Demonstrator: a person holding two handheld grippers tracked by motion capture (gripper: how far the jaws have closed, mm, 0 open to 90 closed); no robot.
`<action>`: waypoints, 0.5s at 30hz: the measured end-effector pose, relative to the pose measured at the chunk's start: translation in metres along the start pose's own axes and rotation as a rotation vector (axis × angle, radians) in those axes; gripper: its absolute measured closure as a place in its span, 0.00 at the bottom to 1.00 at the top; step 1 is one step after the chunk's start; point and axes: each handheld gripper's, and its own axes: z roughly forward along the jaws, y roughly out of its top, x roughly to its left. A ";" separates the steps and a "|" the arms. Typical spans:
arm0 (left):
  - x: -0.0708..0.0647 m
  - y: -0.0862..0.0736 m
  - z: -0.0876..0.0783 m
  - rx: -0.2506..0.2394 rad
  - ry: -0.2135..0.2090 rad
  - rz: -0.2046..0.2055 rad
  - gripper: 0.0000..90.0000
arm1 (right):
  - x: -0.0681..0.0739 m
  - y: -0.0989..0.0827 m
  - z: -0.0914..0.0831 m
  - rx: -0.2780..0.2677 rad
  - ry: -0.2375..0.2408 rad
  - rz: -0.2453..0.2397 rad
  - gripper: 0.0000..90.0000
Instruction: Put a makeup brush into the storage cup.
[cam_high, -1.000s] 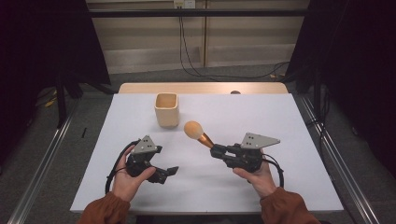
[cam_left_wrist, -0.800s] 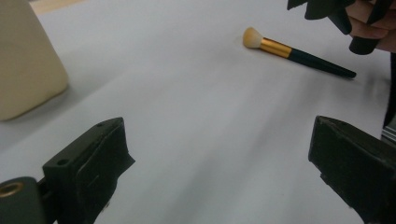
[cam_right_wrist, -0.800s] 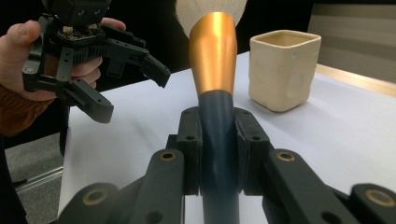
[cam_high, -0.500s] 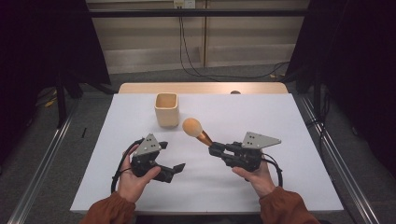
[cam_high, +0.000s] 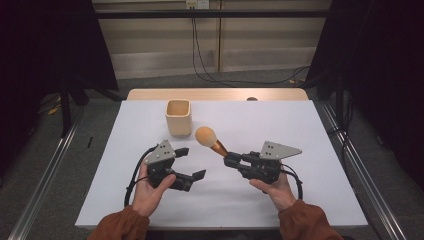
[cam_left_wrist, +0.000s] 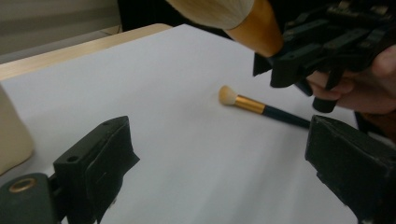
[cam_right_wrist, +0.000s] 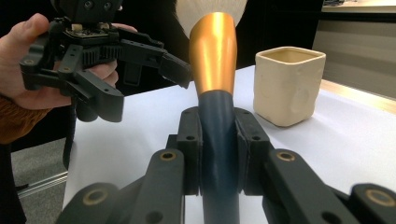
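- We see a large makeup brush (cam_high: 212, 141) with a round tan head, a gold ferrule and a dark blue handle; it is held off the counter, head pointing toward the cup, its handle clamped between the jaws of the right gripper (cam_high: 231, 160)
- We see a cream, square-sided cup (cam_high: 178, 117) standing upright and empty-mouthed on the counter; it sits just beyond the brush head, apart from it
- We see a smaller brush (cam_left_wrist: 261, 108) lying flat; pale head, gold band, dark handle

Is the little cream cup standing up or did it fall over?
Standing up. The cream cup sits flat on the white table with its open mouth facing upward, and the right gripper view shows its walls straight and its rim level.
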 end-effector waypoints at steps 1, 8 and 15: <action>0.000 0.000 0.002 -0.005 -0.003 0.003 0.08 | 0.000 0.000 0.000 0.001 0.001 0.000 0.84; -0.005 0.004 0.012 -0.004 -0.045 -0.007 0.05 | -0.001 0.000 -0.001 -0.004 0.015 0.002 0.84; -0.007 0.010 0.021 -0.015 -0.053 -0.006 0.06 | 0.000 -0.001 0.000 0.000 0.018 -0.004 0.84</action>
